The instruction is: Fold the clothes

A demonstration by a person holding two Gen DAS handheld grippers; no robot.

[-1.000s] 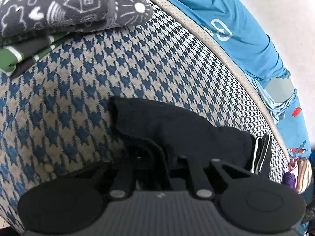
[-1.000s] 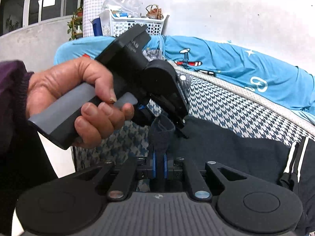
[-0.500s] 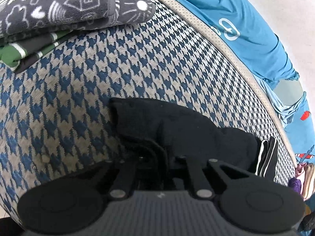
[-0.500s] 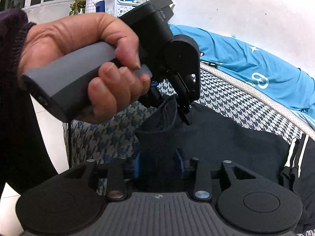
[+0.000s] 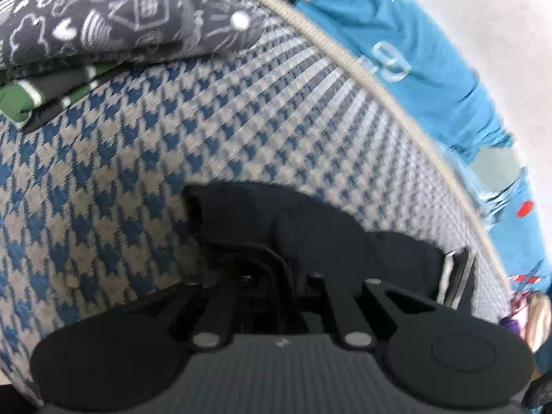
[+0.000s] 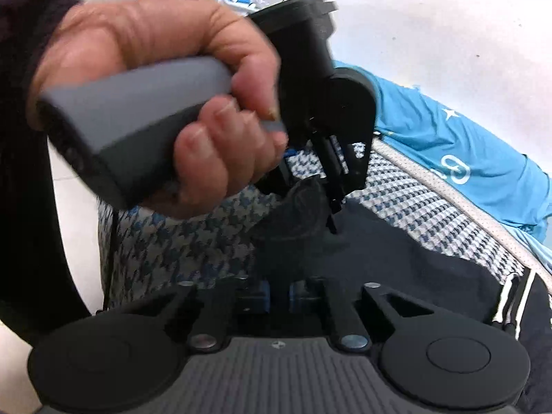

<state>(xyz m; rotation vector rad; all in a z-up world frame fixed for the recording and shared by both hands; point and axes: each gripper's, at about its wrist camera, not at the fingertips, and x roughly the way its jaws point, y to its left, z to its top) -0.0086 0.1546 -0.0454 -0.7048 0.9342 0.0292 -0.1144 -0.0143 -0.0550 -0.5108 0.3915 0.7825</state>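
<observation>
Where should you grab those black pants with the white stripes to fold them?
Probably the striped end of the black pants, coming from the right along the checked cushion. That end lies flat and free there, while the near end is already bunched up in both grippers' fingers, so lifting it over would likely halve the pants.

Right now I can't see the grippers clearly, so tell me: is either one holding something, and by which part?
Both hold the black garment by its near edge: the left gripper pinches a raised fold, and the right gripper clamps the hem beside it.
</observation>
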